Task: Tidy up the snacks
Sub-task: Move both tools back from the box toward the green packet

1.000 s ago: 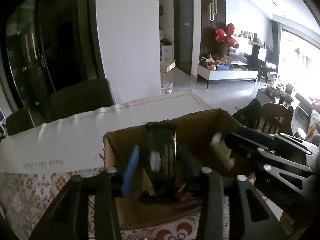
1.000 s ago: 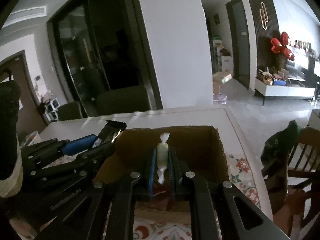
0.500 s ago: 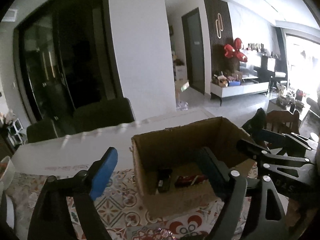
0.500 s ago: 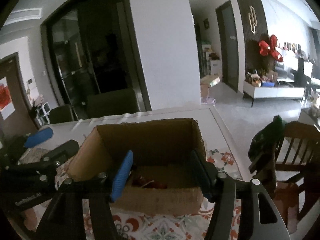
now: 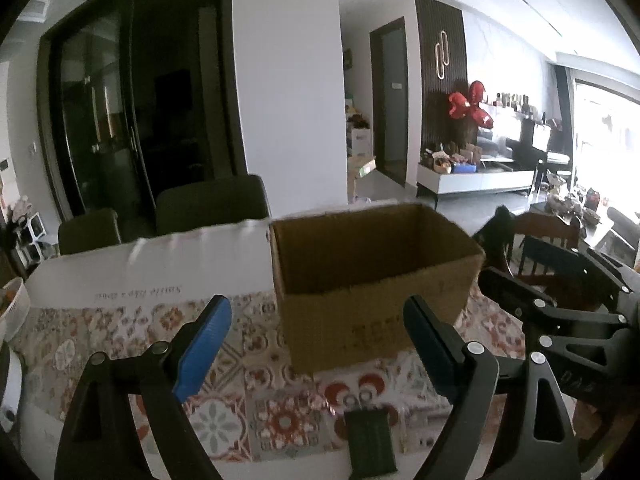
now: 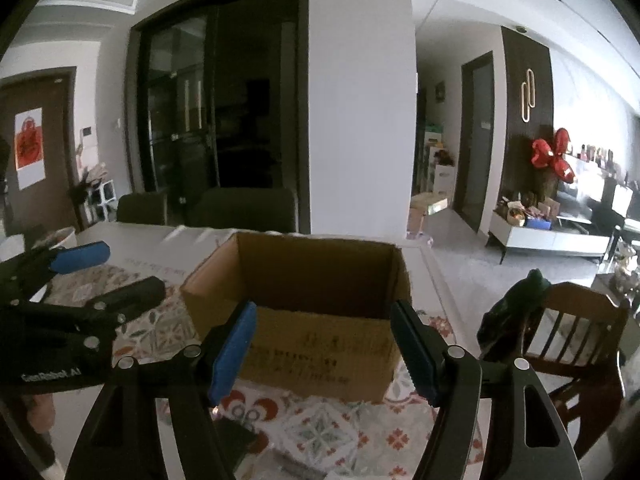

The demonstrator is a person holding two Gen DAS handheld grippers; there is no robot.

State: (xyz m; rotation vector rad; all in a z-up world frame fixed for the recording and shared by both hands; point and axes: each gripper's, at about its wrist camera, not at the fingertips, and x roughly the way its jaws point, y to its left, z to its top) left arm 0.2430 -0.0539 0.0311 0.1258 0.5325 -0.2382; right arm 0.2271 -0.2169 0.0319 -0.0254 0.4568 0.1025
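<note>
Snack packet [image 5: 370, 442], dark green, waits at 6 o'clock outside the cardboard box [image 5: 372, 280]; left gripper [image 5: 316, 344] wide and empty, right gripper [image 6: 324, 350] opening, empty

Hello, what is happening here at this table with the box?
A person is sorting snacks into a cardboard box on a patterned tablecloth, using a handheld gripper in each hand. The left gripper is open with nothing between its fingers. The right gripper is empty too, and its jaws are opening. Both are on the near side of the box. A dark green packet lies on the cloth in front of the box.
</note>
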